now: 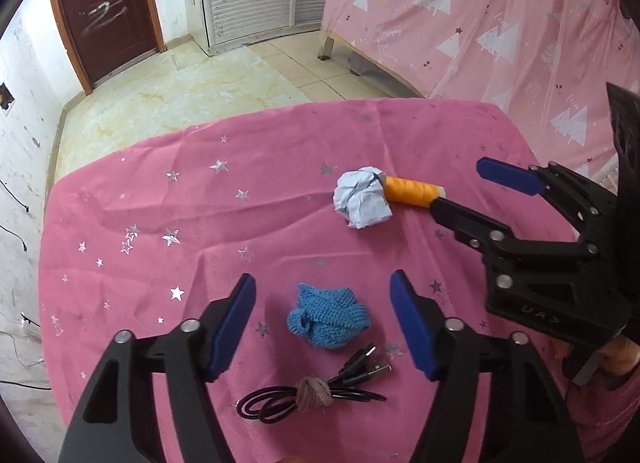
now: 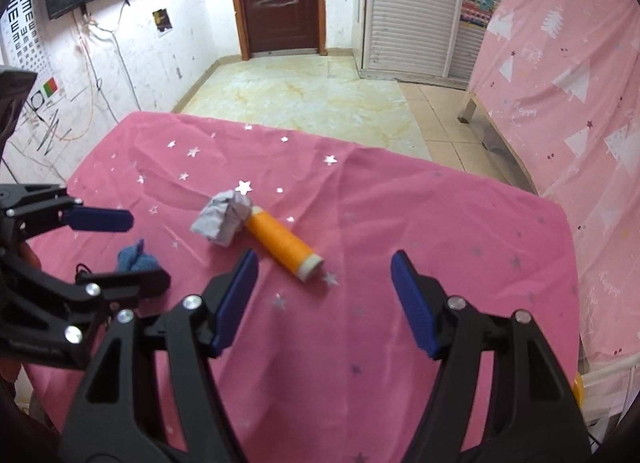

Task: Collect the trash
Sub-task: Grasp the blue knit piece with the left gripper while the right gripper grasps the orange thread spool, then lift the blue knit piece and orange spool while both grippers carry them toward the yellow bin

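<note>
A crumpled pale blue paper ball (image 1: 362, 201) lies on the pink star-print tablecloth (image 1: 160, 223), touching the end of an orange thread spool (image 1: 412, 191). Both also show in the right wrist view: the paper ball (image 2: 224, 219) and the spool (image 2: 283, 243). My left gripper (image 1: 323, 323) is open and empty, hovering over a blue knitted piece (image 1: 326, 315). My right gripper (image 2: 324, 299) is open and empty, just short of the spool's near end. In the left wrist view the right gripper (image 1: 464, 191) comes in from the right beside the spool.
A black USB cable bundle tied with a brown band (image 1: 316, 393) lies near the table's front edge. The knitted piece (image 2: 136, 259) sits by the left gripper (image 2: 120, 251) in the right wrist view. A pink tree-print curtain (image 1: 500, 23) hangs to the right; tiled floor (image 1: 180, 95) lies beyond the table.
</note>
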`<action>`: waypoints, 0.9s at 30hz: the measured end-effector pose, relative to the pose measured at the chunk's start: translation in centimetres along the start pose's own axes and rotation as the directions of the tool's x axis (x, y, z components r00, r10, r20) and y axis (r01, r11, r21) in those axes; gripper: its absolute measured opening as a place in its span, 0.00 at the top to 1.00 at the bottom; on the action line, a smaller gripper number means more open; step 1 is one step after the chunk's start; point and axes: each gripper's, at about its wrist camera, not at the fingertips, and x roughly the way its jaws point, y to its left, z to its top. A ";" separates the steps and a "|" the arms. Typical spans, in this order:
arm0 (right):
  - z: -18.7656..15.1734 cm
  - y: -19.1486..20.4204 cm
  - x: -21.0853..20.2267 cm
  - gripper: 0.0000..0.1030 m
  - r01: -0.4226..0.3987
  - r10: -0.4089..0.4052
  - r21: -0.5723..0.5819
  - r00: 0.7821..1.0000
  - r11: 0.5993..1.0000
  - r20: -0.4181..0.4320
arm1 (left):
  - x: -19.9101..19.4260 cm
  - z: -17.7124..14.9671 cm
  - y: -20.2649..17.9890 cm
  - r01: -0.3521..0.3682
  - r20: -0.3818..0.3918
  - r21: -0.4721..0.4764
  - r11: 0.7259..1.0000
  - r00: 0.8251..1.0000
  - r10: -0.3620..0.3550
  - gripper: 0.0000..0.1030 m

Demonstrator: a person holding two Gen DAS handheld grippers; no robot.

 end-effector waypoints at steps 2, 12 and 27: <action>0.2 0.5 0.4 0.36 -0.004 0.004 -0.019 1.000 1.000 -0.005 | 0.4 -0.2 0.2 0.016 -0.013 -0.004 1.000 1.000 -0.016 0.50; 0.9 1.4 2.6 0.37 -0.012 0.009 -0.053 0.998 0.999 -0.059 | 0.4 -1.9 0.5 -0.032 0.033 0.025 0.999 0.999 0.031 0.72; 0.4 2.8 1.1 0.84 -0.019 0.014 -0.095 0.998 0.995 -0.057 | -0.4 -2.4 0.5 -0.043 0.062 0.022 0.999 0.997 0.042 0.73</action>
